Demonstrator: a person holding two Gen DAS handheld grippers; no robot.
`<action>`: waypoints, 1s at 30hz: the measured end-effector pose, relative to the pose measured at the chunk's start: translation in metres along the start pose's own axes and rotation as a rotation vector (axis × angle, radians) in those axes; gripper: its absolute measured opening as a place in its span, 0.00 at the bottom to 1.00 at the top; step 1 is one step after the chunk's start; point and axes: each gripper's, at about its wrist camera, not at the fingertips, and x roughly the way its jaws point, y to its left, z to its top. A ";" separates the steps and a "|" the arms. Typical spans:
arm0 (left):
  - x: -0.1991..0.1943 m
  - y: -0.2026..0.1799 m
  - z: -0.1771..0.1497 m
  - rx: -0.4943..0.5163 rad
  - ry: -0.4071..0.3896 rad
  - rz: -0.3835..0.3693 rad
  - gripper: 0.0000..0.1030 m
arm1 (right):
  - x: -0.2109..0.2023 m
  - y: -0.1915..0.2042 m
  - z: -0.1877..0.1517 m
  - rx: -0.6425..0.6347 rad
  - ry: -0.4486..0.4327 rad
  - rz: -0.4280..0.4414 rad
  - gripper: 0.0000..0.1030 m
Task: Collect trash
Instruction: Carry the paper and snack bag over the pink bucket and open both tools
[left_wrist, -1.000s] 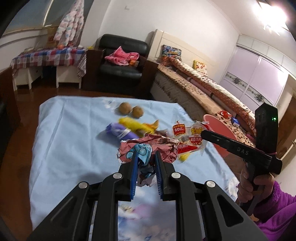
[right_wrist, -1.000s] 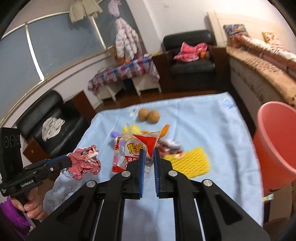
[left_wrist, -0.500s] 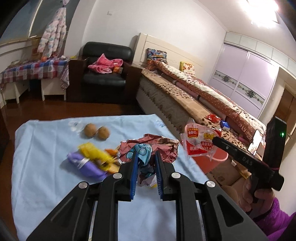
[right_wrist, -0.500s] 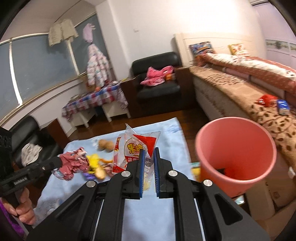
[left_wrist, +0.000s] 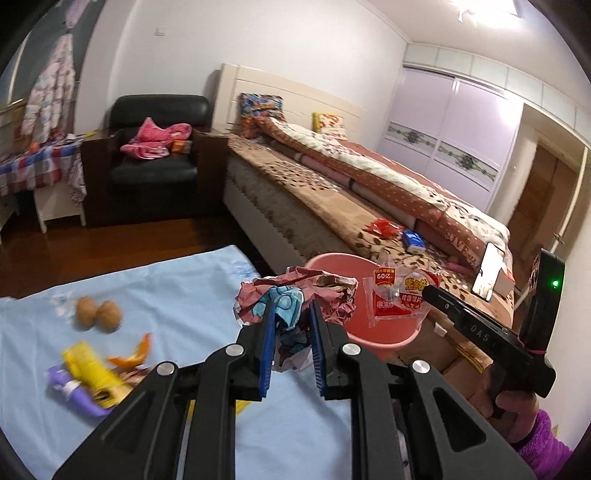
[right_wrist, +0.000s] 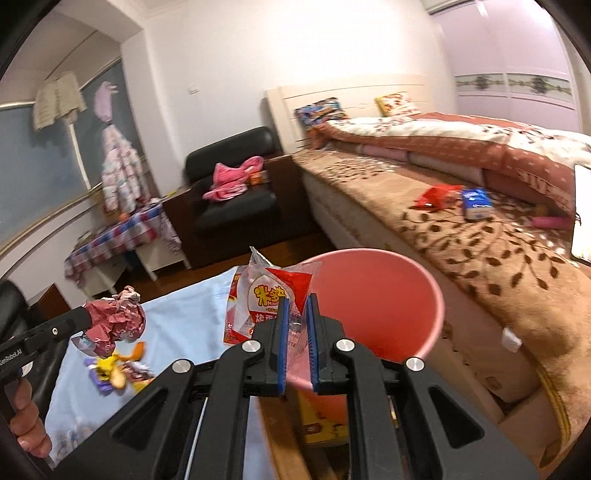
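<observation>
Right wrist shows our right gripper clamped on a snack wrapper just before the pink bin; our left gripper pinches crumpled paper near its rim. We judge delivery underway: next, reach over the opening and release.

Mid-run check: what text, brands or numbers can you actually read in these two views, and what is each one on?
"60亿": clear snack wrapper in the right hand-held gripper.
"米多奇": same wrapper, yellow letters; smaller lines below are unreadable.
"DAS": right hand-held gripper's body, left wrist view.
"GenRobot.AI": left hand-held gripper's body, right wrist view.
"SIVE": bed blanket, partly hidden.
Crumpled wrapper: no readable text.
</observation>
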 end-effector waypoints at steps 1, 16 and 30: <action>0.005 -0.004 0.001 0.005 0.005 -0.006 0.16 | 0.001 -0.005 0.000 0.008 0.000 -0.009 0.10; 0.123 -0.067 0.001 0.077 0.151 -0.081 0.17 | 0.012 -0.062 -0.007 0.046 -0.001 -0.129 0.10; 0.140 -0.071 0.004 0.073 0.147 -0.108 0.43 | 0.036 -0.072 -0.010 0.063 0.026 -0.140 0.10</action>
